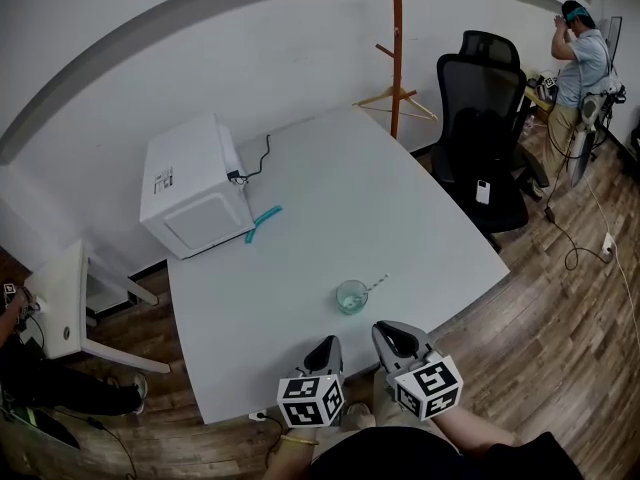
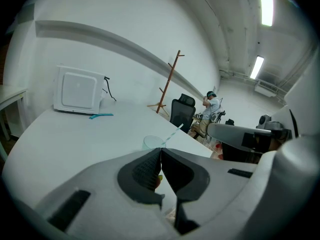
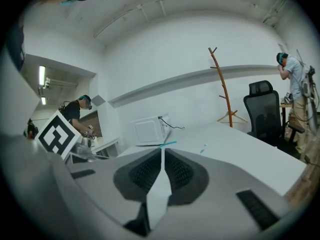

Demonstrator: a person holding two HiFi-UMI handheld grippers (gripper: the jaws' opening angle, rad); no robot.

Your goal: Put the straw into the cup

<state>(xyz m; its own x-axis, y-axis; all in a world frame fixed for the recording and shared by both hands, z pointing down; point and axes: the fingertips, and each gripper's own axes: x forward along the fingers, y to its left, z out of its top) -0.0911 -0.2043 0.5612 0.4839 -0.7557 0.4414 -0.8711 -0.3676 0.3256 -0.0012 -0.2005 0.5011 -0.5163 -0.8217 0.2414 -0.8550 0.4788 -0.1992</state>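
A clear teal cup (image 1: 351, 296) stands on the white table (image 1: 340, 198) near its front edge, with a striped straw (image 1: 378, 283) leaning out of it to the right. The left gripper view has the cup (image 2: 152, 142) and straw (image 2: 172, 132) just beyond the jaws. My left gripper (image 1: 325, 349) hangs short of the table's near edge, shut with nothing between its jaws (image 2: 161, 150). Beside it my right gripper (image 1: 395, 336) is shut and empty too (image 3: 162, 151); its own body hides the cup in the right gripper view.
A white microwave (image 1: 190, 188) sits at the table's far left with a teal tool (image 1: 263, 222) beside it. A black office chair (image 1: 485, 128) and a wooden coat stand (image 1: 397, 48) stand beyond the table. A person (image 1: 580, 58) stands at back right. A small white table (image 1: 65, 298) is at left.
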